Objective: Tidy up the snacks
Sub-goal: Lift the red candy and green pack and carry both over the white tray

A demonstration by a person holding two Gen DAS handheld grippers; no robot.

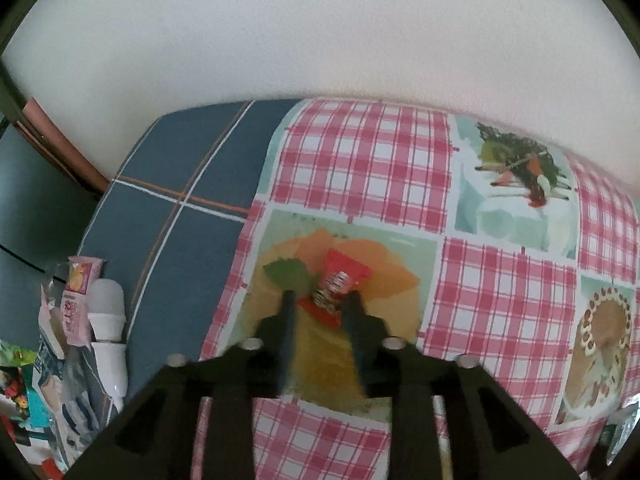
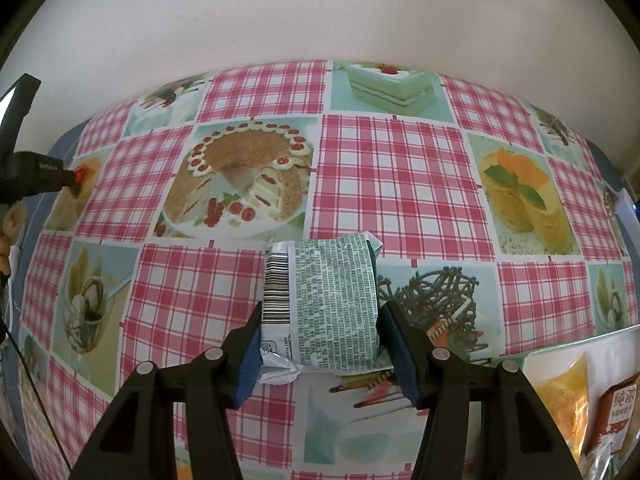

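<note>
A small red snack packet (image 1: 340, 276) with silver print lies on the picture tablecloth (image 1: 360, 168), over a printed orange dessert. My left gripper (image 1: 320, 296) points down at it, and both black fingers press on the packet's sides. In the right wrist view the same left gripper (image 2: 74, 178) shows at the far left edge with the red packet (image 2: 83, 173) at its tip. My right gripper (image 2: 322, 312) is shut on a green-and-white wrapped snack pack (image 2: 336, 300) with a barcode, held just above the tablecloth (image 2: 380, 168).
A blue checked cloth (image 1: 176, 200) covers the table's left part. Beyond its edge lie a pink packet (image 1: 78, 292), white plastic pieces (image 1: 108, 320) and other wrappers. A yellow bag (image 2: 564, 400) and an orange-brown packet (image 2: 616, 412) lie at the near right. A white wall stands behind the table.
</note>
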